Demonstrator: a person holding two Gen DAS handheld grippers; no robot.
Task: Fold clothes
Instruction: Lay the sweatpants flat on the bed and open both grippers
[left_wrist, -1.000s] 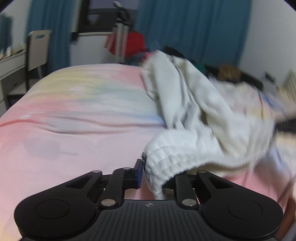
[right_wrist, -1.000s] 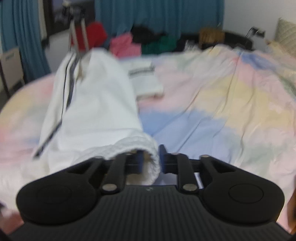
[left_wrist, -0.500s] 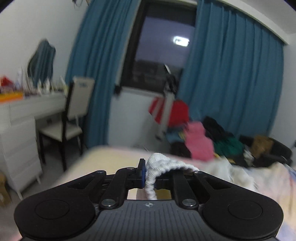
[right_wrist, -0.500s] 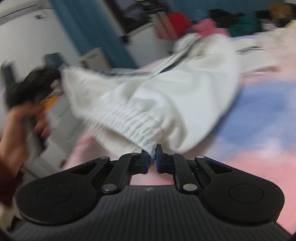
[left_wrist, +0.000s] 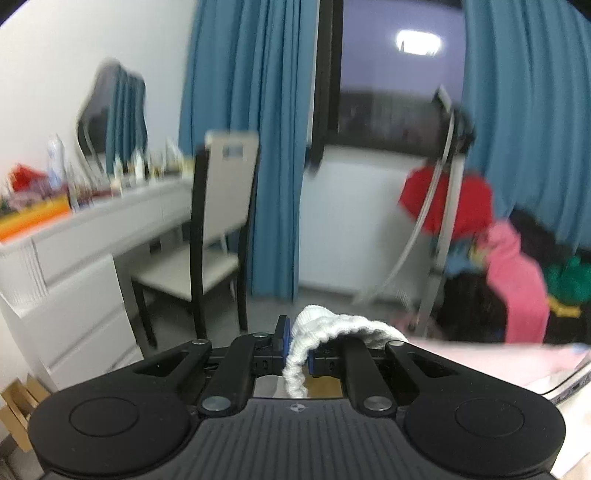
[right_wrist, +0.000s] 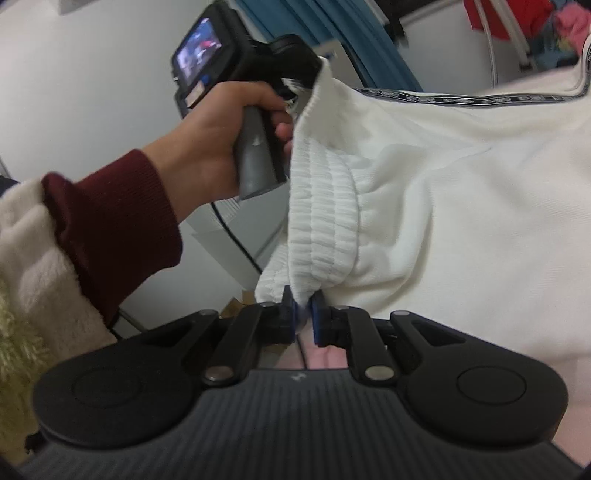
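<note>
A white garment with a ribbed elastic hem (right_wrist: 443, 177) and a black-and-white trim stripe hangs stretched between my two grippers. My right gripper (right_wrist: 303, 319) is shut on one end of the ribbed hem. My left gripper (left_wrist: 298, 345) is shut on the other end of the hem (left_wrist: 325, 328), which bulges out between its blue pads. In the right wrist view the left gripper's body (right_wrist: 258, 110) shows held up in a hand, with the cloth running from it. The garment is lifted off the bed.
The pink bed edge (left_wrist: 498, 358) lies at the lower right. A white dresser (left_wrist: 74, 280) and a chair (left_wrist: 207, 240) stand at the left. Blue curtains (left_wrist: 258, 147), a window and a pile of coloured clothes (left_wrist: 517, 280) are behind.
Both grippers have lifted the garment off the bed and swung up and left. The left wrist view now faces the window and dresser, and the hem is pulled taut between the grippers.
</note>
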